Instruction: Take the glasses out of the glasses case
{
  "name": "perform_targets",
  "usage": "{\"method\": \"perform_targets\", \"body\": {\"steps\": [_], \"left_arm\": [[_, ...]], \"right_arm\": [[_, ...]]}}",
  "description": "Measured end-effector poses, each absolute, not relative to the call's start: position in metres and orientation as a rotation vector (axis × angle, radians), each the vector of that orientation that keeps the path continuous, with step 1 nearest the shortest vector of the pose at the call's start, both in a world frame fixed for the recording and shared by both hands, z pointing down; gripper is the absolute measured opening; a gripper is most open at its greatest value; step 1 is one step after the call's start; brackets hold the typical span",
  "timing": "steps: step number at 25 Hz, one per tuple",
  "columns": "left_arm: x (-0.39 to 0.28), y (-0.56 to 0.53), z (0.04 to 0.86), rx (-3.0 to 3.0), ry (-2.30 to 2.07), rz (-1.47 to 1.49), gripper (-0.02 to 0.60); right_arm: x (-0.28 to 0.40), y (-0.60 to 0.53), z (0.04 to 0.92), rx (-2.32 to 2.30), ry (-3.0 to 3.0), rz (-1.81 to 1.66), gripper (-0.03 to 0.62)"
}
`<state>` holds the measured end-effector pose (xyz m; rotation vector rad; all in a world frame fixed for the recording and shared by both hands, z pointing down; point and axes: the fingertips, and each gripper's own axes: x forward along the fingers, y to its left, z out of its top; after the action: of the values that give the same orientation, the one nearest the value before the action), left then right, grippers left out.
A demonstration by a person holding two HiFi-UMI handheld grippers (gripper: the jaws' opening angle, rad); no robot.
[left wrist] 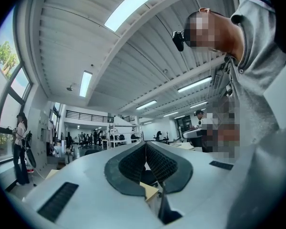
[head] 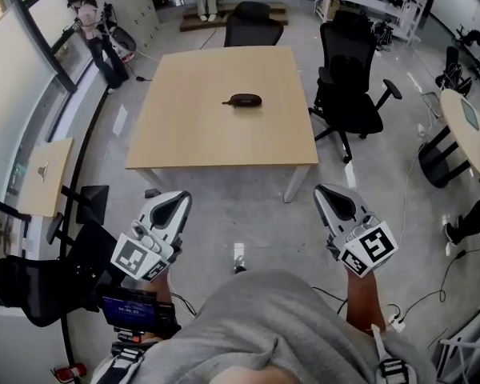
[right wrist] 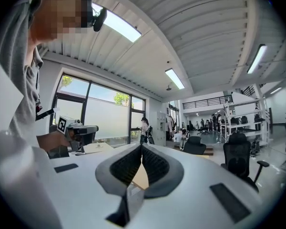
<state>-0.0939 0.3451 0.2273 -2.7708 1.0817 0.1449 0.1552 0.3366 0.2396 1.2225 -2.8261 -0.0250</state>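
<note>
The left gripper point(head: 170, 204) and the right gripper point(head: 330, 193) are held side by side over the grey floor point(head: 224, 214). They are well apart from each other, and both point toward the wooden table point(head: 184, 134) ahead of them, short of its near edge. In the left gripper view the two ribbed pads point(left wrist: 133, 163) meet at their tips, so this gripper is clenched with nothing between its jaws. The right gripper view shows the same: its pads point(right wrist: 155, 166) are pressed together at the tips and hold nothing. The glasses case point(head: 246, 100), dark and oblong, lies near the table's middle, well ahead of both grippers and roughly on the line midway between them; neither gripper touches it. A black office chair point(head: 348, 94) stands ahead of the right gripper, just beside the table's right edge. A second black chair point(head: 253, 22) stands beyond the table's far edge. Out to the left of the left gripper is a small wooden stand point(head: 46, 174) by the window, and further ahead on that side a person point(head: 92, 42) stands near the glass. A round table point(head: 474, 134) sits well to the right of the right gripper.
</note>
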Motion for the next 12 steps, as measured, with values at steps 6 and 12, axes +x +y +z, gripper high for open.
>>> {"method": "perform_targets", "body": {"steps": [6, 12], "left_arm": [[-0.15, 0.298, 0.237, -2.8, 1.028, 0.197, 0.005], [-0.164, 0.288, 0.25, -2.831, 1.044, 0.202, 0.006]], "right_arm": [[0.093, 0.293, 0.243, 1.254, -2.787, -0.033, 0.008], [0.077, 0.275, 0.246, 1.243, -2.781, -0.026, 0.008]]}}
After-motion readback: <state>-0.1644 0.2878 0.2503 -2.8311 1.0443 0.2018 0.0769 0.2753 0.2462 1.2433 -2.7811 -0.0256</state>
